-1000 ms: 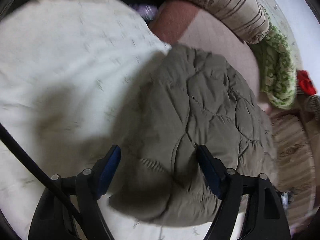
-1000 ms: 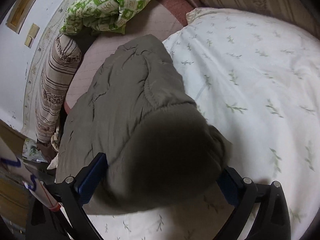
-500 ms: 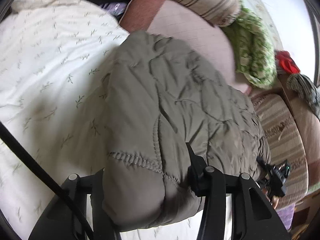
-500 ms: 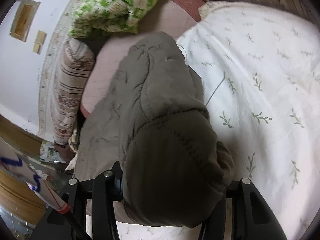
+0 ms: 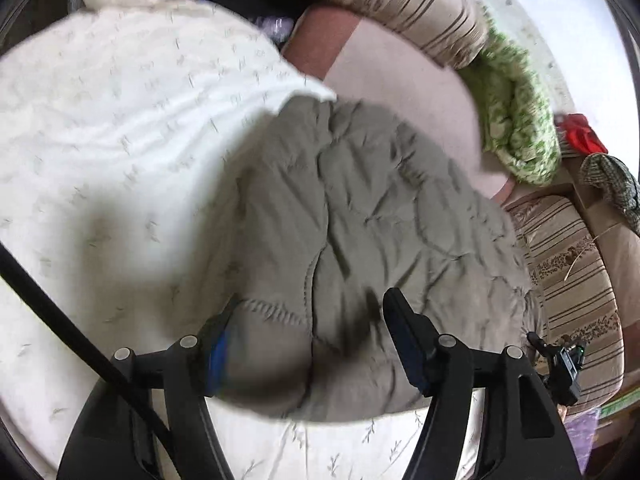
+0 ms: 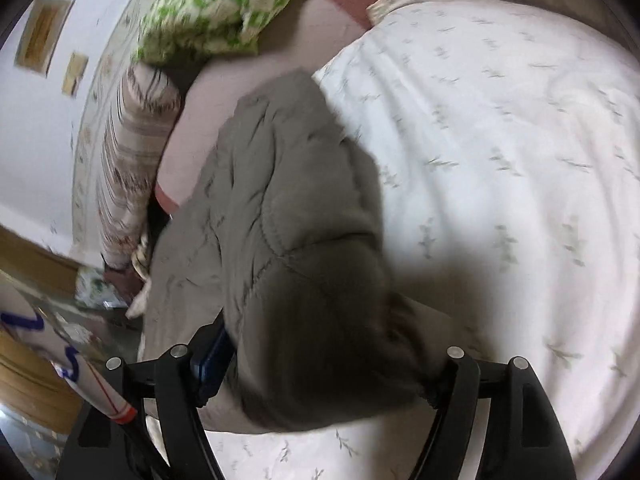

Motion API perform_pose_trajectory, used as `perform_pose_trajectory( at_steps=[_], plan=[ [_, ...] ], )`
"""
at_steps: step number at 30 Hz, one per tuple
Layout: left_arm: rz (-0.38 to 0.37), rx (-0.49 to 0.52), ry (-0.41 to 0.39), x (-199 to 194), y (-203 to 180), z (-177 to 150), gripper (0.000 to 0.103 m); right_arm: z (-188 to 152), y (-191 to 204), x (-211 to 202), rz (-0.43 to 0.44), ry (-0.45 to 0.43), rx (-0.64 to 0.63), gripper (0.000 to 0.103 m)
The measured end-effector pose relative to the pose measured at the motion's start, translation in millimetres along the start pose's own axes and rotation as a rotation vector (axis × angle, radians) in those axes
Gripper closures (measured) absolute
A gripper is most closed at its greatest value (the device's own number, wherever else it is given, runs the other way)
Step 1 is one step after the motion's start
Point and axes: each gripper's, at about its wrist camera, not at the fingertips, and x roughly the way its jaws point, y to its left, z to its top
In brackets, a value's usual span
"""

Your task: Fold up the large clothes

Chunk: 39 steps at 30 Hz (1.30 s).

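Quilted olive jacket (image 5: 360, 220): long axis runs ahead of both grippers | left gripper (image 5: 308, 344): jaws just reopened, apart, near hem between | right gripper (image 6: 324, 360): jaws just reopened, apart, straddling folded end.

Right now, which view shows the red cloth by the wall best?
The left wrist view is the only one that shows it: the red cloth lies at the right edge, beyond the green pillow, small but clear. The right wrist view shows the pillow and the jacket, but no red cloth.
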Motion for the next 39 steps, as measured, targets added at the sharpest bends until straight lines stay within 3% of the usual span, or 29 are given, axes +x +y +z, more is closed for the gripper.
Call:
perform_pose_trajectory(
  at_steps=[4, 7, 9, 11, 13, 16, 18, 22, 24, 26, 28, 30, 32, 34, 37, 39],
  plan=[
    [0.087, 0.068, -0.064, -33.9, -8.8, -0.6, 0.036, 6.8, -16.3, -25.9, -0.026, -0.081, 0.076, 0.017],
    [0.197, 0.140, -0.089, -39.4, -25.0, -0.7, 0.036, 7.8, -15.4, -51.0, -0.161, -0.216, 0.065, 0.016],
    [0.250, 0.183, -0.116, -37.3, -41.2, -4.2, 0.035, 7.7, -4.2, -61.2, -0.231, -0.281, -0.005, 0.016],
    [0.250, 0.215, -0.116, -23.1, -57.2, -6.3, 0.033, 4.5, 17.3, -63.0, -0.257, -0.318, -0.122, 0.032],
    [0.248, 0.233, -0.099, -3.5, -68.3, -9.0, 0.033, -2.3, 45.7, -55.7, -0.275, -0.347, -0.268, 0.032],
    [0.296, 0.227, -0.092, 37.4, -75.8, -8.2, 0.033, -6.1, 67.8, -25.2, -0.252, -0.310, -0.364, 0.032],
    [0.342, 0.214, -0.109, 61.5, -74.5, -4.1, 0.031, -3.9, 66.0, -1.8, -0.306, -0.283, -0.361, 0.032],
    [0.424, 0.263, -0.180, 91.2, -80.2, 3.7, 0.013, -1.7, 51.4, 39.3, -0.397, -0.156, -0.374, 0.032],
    [0.436, 0.284, -0.191, 98.3, -81.7, 6.9, 0.012, 0.0, 41.5, 41.3, -0.386, -0.132, -0.372, 0.031],
    [0.439, 0.287, -0.193, 99.6, -81.5, 9.1, 0.011, 7.4, 28.4, 41.6, -0.348, -0.101, -0.323, 0.022],
    [0.447, 0.284, -0.195, 93.9, -83.2, 7.8, 0.012, 14.8, 11.5, 41.9, -0.311, -0.076, -0.236, 0.012],
    [0.470, 0.279, -0.226, 78.7, -87.9, 1.5, 0.012, 16.3, 4.2, 40.5, -0.273, -0.084, -0.171, 0.011],
    [0.511, 0.293, -0.308, 50.9, -97.0, -11.5, 0.012, 11.5, 9.3, 31.3, -0.277, -0.129, -0.172, 0.012],
    [0.548, 0.305, -0.396, 19.0, -107.3, -26.6, 0.012, 1.9, 22.1, 17.0, -0.334, -0.217, -0.225, 0.012],
    [0.583, 0.301, -0.532, -40.4, -121.0, -52.7, 0.012, -27.1, 48.9, -11.7, -0.486, -0.373, -0.339, 0.012],
    [0.572, 0.290, -0.611, -82.3, -127.1, -72.3, 0.010, -45.3, 65.0, -31.6, -0.508, -0.431, -0.371, 0.012]
  ],
)
